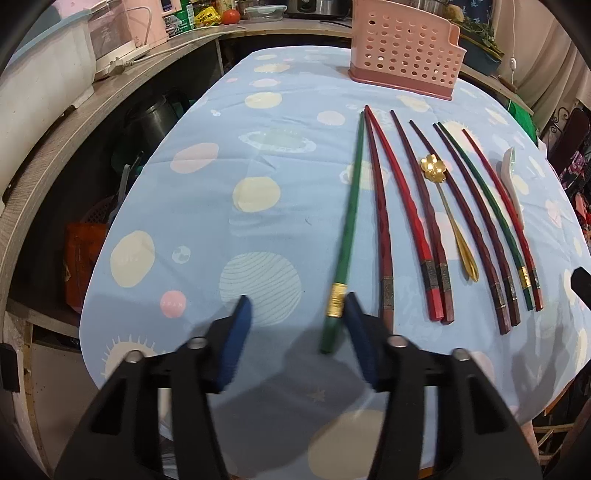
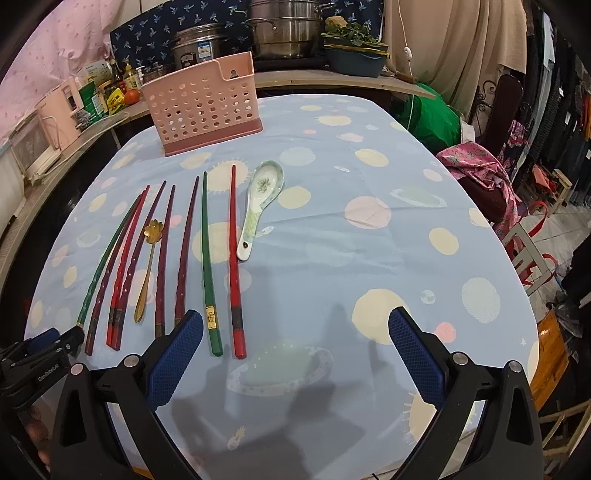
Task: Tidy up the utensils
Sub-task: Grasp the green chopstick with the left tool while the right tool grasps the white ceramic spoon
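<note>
Several red, dark red and green chopsticks lie in a row on the blue tablecloth, with a gold flower spoon among them and a white ceramic spoon at the right end. My left gripper is open, low over the cloth; the handle end of the leftmost green chopstick lies between its fingers, close to the right fingertip. My right gripper is open wide and empty, near the handle ends of a green chopstick and a red chopstick. A pink perforated utensil holder stands at the table's far side.
A wooden counter with appliances, bottles and a tomato runs along the left. Steel pots stand behind the holder. A green bag and pink cloth lie off the table's right edge.
</note>
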Demonstrator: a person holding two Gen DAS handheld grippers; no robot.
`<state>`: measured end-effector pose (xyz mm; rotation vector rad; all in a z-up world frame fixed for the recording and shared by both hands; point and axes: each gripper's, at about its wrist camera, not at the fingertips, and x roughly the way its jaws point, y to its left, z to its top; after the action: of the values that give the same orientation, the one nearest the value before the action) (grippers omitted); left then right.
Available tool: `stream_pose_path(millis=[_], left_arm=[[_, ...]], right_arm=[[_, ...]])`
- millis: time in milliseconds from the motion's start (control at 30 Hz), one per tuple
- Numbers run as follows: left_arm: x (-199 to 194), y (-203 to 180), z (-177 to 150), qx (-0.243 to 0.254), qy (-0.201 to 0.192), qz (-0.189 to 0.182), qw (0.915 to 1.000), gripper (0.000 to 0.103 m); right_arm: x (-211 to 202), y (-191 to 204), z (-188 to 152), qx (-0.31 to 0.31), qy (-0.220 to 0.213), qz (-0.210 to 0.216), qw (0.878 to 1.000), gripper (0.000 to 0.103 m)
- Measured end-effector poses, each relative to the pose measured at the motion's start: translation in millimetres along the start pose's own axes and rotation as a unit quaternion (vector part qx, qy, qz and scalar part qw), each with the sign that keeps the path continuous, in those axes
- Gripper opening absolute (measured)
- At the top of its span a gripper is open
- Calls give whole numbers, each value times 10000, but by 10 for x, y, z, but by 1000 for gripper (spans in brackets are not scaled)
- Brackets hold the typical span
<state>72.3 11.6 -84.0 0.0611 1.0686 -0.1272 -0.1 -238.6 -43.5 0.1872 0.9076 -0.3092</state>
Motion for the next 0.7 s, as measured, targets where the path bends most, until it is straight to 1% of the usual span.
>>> stream_pose_path(millis=[33,67,100,167,200,267,333,500,567,700], left_arm=[[-1,-6,9,13,0,-12,10000,28],[0,-9,18,22,3,-16,10000,23],[1,-5,25,10,15,-47,10000,12],[7,4,38,-16,40,-83,10000,11],[11,4,49,-23,46,-76,10000,10],[18,-7,52,-19,43,-28,10000,8],[26,-17,60,-8,40,13,10000,7],[36,-6,75,-39,53,-25,10000,7],[38,-7,74,-23,46,-19,10000,8],[39,-14,67,9,28,0,10000,8]], right_arm=[[25,3,24,-1,-3,16,10000,93],[51,8,47,-3,-2,36,10000,89],[83,14,77,-1,1,74,10000,87],[156,19,137,17,14,139,9999,77],[199,26,175,21,25,154,9999,74],[282,47,246,36,55,220,9997,63],[365,76,321,53,70,305,9995,59],[548,170,455,7,111,457,9989,48],[622,189,500,42,168,538,9984,39],[759,227,554,67,261,597,9979,34]])
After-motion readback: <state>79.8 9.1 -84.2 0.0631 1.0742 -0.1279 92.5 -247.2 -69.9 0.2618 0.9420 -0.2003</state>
